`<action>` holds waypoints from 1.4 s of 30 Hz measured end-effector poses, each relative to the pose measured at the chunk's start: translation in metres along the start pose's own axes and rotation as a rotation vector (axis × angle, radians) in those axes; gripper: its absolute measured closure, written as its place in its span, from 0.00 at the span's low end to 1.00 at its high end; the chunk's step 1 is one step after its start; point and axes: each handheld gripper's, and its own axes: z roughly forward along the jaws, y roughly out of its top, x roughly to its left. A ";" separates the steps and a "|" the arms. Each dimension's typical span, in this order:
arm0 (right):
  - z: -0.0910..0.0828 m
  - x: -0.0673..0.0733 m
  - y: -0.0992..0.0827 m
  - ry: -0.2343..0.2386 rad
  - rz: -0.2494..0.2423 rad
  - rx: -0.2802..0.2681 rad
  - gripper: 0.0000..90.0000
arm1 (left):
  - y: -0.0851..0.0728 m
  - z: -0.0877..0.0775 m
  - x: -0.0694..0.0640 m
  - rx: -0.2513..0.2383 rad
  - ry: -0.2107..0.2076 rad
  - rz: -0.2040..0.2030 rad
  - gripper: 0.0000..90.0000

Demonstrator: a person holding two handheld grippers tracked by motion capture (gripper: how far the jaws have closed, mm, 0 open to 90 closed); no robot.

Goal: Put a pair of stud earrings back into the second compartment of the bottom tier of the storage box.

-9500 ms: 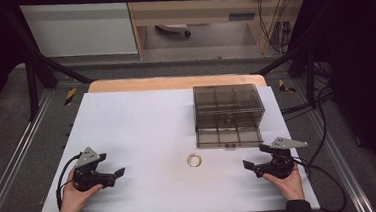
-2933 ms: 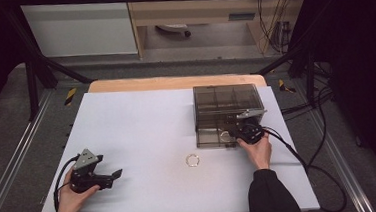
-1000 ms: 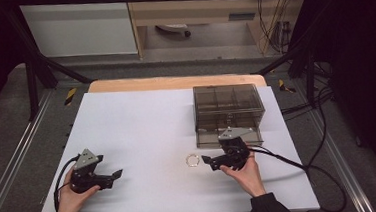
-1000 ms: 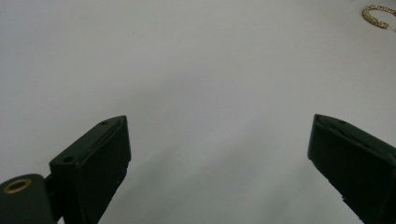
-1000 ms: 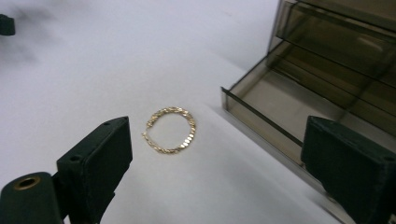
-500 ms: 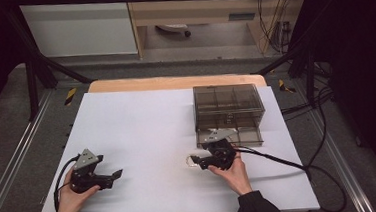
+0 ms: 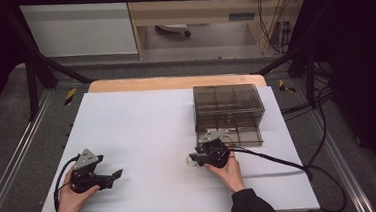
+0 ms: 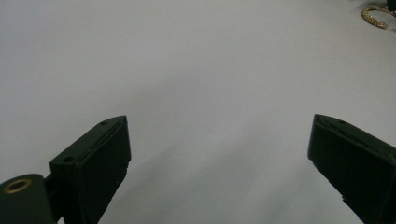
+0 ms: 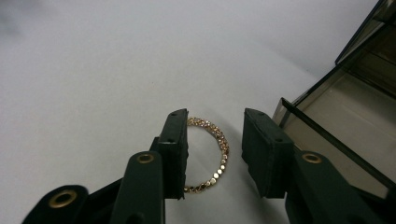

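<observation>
— Between the jaws of the right gripper (image 9: 212, 154) lies the bracelet (image 9: 215, 154), flat on the white table (image 7: 142, 124). It is a thin gold ring of small beads. The jaws stand apart, one on each side of its right half, and I do not see them pressing it.

— So it is not picked up yet?

— I think not. It rests on the surface, and the left jaw covers part of it. From the high view the bracelet (image 7: 192, 160) is just in front of the gripper (image 7: 199, 159), near the dark box (image 7: 229, 114).

— And the box, is it ready?

— Its bottom drawer looks pulled out toward the person (the right gripper view shows an open compartment beside the right jaw). I judge the opening is done, and the grasp, the carry and the drop into the drawer are left. Closing the drawer may come after.

— What does the other hand do?

— The left gripper (image 7: 111, 175) is well apart, near the table's left front. Its jaws are wide apart and empty, over bare table, with the bracelet (image 8: 377, 15) far off.
</observation>
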 end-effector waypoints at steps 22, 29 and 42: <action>0.005 -0.005 0.000 0.005 -0.015 0.035 0.96 | 0.000 0.000 0.000 -0.001 0.000 0.001 0.06; 0.005 -0.003 -0.001 0.003 -0.019 0.032 0.93 | 0.000 0.000 0.000 0.000 0.000 0.001 0.06; 0.005 -0.003 -0.001 -0.005 -0.025 0.028 0.97 | 0.000 0.000 0.000 0.000 0.000 0.000 0.06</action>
